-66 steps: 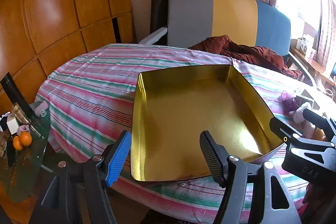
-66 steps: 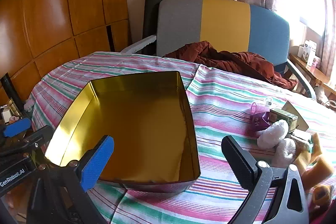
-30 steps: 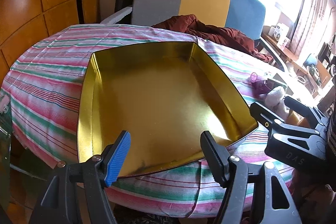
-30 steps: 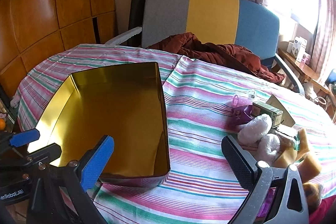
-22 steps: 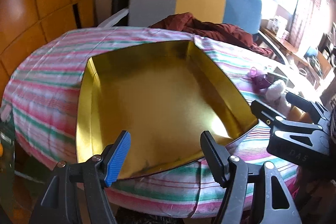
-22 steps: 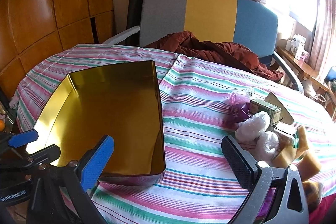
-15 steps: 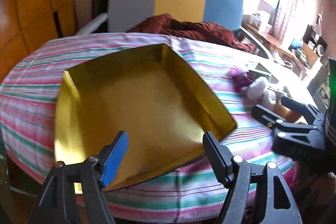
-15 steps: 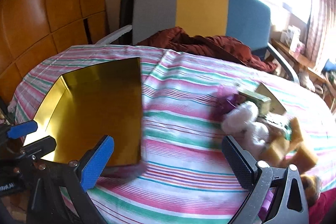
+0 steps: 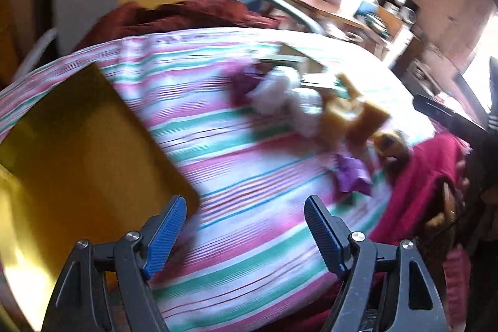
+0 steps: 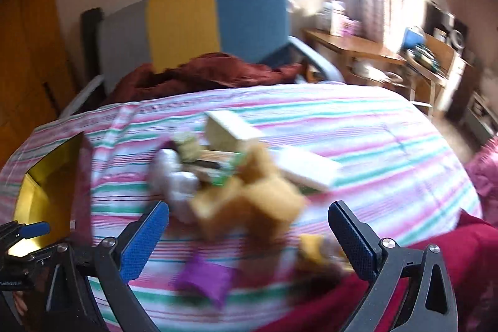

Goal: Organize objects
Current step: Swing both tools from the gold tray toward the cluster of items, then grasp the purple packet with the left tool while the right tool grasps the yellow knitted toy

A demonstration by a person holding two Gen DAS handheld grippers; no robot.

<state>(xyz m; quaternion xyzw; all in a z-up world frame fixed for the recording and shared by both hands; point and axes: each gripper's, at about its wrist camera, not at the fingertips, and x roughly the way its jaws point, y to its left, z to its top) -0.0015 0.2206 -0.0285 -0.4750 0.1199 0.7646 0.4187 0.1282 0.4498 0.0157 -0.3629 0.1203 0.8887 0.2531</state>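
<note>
A shallow gold tray [image 9: 77, 151] lies on the striped tablecloth [image 9: 249, 176] at the left; its corner [image 10: 40, 176] also shows at the left of the right wrist view. A blurred heap of small things sits to its right: tan plush pieces [image 10: 252, 192], white fluffy lumps [image 10: 174, 176], a purple item [image 10: 202, 279] and small boxes [image 10: 230, 129]. My left gripper [image 9: 246, 229] hovers over the cloth beside the tray's near corner, jaws opening, nothing between them. My right gripper [image 10: 249, 238] is open above the near edge of the heap, with the plush between its fingers' line but untouched.
A chair with grey, yellow and blue panels [image 10: 186, 27] stands behind the table, a dark red cloth [image 10: 202, 73] draped on it. A wooden desk [image 10: 358, 49] with clutter is at the back right. Pink-red fabric [image 9: 429, 176] lies at the table's right edge.
Both views have swung to the right, away from the gold tray and toward the heap of small things. The left gripper's jaws stand wider than before. Both frames are now motion-blurred.
</note>
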